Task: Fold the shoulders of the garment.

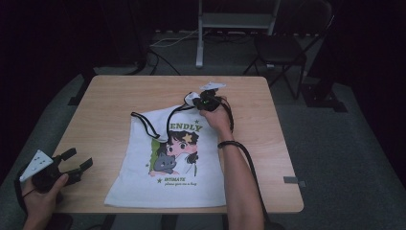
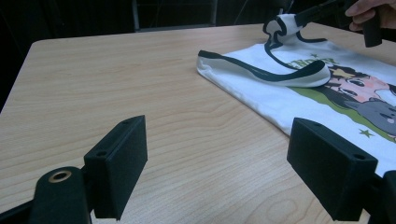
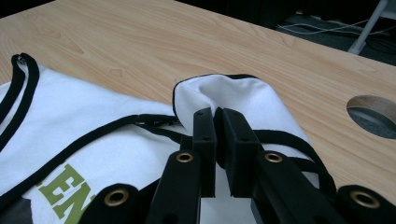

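Observation:
A white sleeveless shirt (image 1: 167,165) with black trim and a cartoon print lies flat on the wooden table (image 1: 110,96). My right gripper (image 1: 197,99) is shut on the shirt's far right shoulder strap (image 3: 224,95), and the white cloth bunches between its jaws. The same strap (image 2: 282,25) shows lifted off the table in the left gripper view. The shirt's other strap (image 1: 143,122) lies curled at the far left corner. My left gripper (image 1: 79,159) is open near the table's front left edge, with nothing between its jaws; the shirt's edge (image 2: 243,81) lies ahead and to the right.
A round hole (image 3: 373,114) opens in the tabletop near the right gripper. A folding chair (image 1: 282,48) and a grey stand (image 1: 230,21) are on the floor beyond the table, with cables (image 1: 170,40) trailing there.

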### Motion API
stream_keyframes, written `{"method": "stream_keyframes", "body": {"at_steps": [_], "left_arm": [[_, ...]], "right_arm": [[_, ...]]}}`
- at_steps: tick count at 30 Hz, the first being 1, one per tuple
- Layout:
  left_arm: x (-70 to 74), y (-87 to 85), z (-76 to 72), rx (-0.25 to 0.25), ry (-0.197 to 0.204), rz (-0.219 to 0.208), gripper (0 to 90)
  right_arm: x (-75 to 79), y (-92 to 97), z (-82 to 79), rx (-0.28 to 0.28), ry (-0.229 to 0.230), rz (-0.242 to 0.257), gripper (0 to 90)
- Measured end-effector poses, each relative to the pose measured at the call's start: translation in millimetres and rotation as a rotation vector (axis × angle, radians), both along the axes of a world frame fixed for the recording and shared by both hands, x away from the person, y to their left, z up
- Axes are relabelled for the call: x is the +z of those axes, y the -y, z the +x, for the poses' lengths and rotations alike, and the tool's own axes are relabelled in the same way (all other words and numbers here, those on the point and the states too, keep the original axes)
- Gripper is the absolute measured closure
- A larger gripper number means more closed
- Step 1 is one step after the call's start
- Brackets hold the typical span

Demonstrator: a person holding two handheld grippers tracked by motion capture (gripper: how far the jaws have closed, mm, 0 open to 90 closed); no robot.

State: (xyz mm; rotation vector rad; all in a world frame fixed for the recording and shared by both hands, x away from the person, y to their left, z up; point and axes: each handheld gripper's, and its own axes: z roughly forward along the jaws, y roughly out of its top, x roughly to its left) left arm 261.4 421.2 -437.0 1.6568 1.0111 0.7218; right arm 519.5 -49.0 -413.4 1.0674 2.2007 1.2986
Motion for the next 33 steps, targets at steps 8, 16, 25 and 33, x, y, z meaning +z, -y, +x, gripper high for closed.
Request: {"method": "stream_keyframes", "body": {"at_steps": [8, 16, 25, 33], "left_arm": [[0.0, -0.1, -0.1, -0.003, 0.001, -0.001, 20.0], [0.0, -0.3, -0.4, -0.008, 0.002, 0.001, 20.0], [0.0, 0.0, -0.3, -0.008, 0.002, -0.001, 20.0], [0.0, 0.2, -0.3, -0.005, 0.001, 0.001, 20.0]], "right_arm": [[-0.1, -2.2, -4.8, 0.009, 0.004, -0.008, 84.8], [1.1, -0.2, -13.1, 0.010, 0.011, 0.003, 84.6], [1.5, 4.4, -26.0, 0.007, 0.017, 0.008, 84.4], [-0.2, 1.9, -34.0, 0.014, 0.019, 0.017, 84.4]]}}
